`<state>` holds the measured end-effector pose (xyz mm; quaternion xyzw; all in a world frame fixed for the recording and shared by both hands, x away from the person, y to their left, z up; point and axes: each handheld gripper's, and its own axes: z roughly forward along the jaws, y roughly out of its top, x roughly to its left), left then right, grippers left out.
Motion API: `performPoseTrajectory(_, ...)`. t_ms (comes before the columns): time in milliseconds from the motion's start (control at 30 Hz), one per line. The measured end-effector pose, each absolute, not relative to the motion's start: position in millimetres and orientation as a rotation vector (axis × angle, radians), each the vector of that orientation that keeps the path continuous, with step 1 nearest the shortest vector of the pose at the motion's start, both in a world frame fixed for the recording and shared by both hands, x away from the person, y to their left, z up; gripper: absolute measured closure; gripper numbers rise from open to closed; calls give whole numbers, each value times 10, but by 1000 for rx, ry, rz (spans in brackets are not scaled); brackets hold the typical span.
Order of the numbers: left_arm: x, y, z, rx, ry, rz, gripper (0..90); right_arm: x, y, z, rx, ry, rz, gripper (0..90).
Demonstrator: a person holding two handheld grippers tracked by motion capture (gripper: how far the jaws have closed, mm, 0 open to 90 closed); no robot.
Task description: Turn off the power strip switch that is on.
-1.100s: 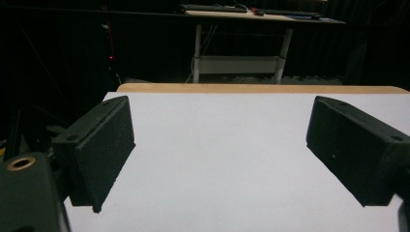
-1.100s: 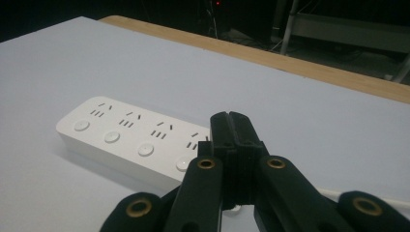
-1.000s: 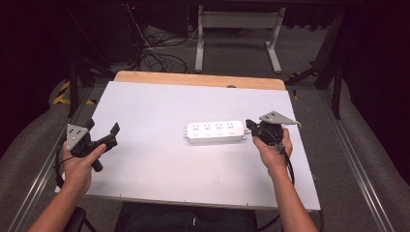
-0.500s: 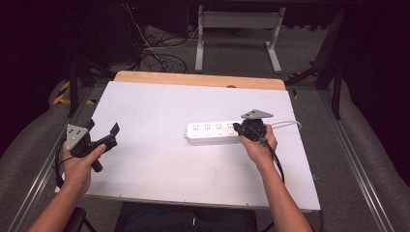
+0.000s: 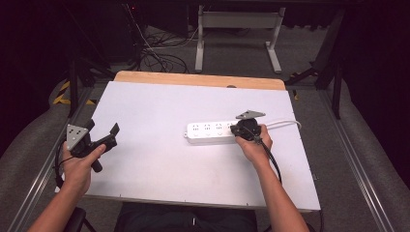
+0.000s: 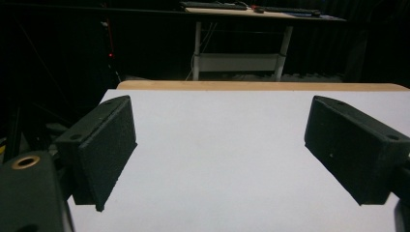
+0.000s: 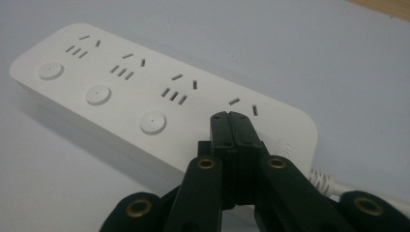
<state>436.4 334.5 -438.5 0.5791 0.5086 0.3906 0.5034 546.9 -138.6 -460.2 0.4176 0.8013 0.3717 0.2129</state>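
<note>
The white power strip (image 7: 159, 101) bears only faint, unreadable embossed writing.

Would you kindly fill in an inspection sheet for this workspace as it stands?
Surface: white table top, wooden strip along the far edge.
Job's things: white power strip lying flat, four socket groups; three round buttons visible in the right gripper view.
Clutter: nothing seen.
Grippers: right gripper shut, jaws together, tips over the socket group nearest the cord; contact cannot be told. Left gripper open, nothing between its jaws, near the table's left edge.
Cables: the strip's white cord runs right; black gripper cable trails along the right forearm.
Surroundings: dark room, a second table's white frame, floor cables beyond.
</note>
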Motion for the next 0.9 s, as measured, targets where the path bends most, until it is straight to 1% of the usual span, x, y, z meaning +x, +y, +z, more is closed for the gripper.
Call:
performPoseTrajectory(200,4355,3353,-4383,1400,1228,943,117,5487,-1364,-4611,1149,2233,981,900)
performPoseTrajectory(333,4353,3356,-4385,1398,1234,937,117,5496,-1390,-4615,1164,2243,1009,900)
performPoseTrajectory(600,4365,3348,-4389,1399,1233,935,121,5443,-1280,-4612,1083,2226,903,900)
performPoseTrajectory(733,4364,3346,-4389,1397,1234,936,124,5432,-1241,-4637,1083,2230,931,900)
performPoseTrajectory(800,4363,3350,-4387,1401,1233,933,124,5424,-1213,-4632,1068,2229,904,900)
performPoseTrajectory(833,4362,3349,-4387,1395,1236,936,125,5387,-1098,-4629,981,2208,771,900)
performPoseTrajectory(900,4355,3354,-4385,1397,1236,933,127,5361,-1036,-4638,949,2186,710,900)
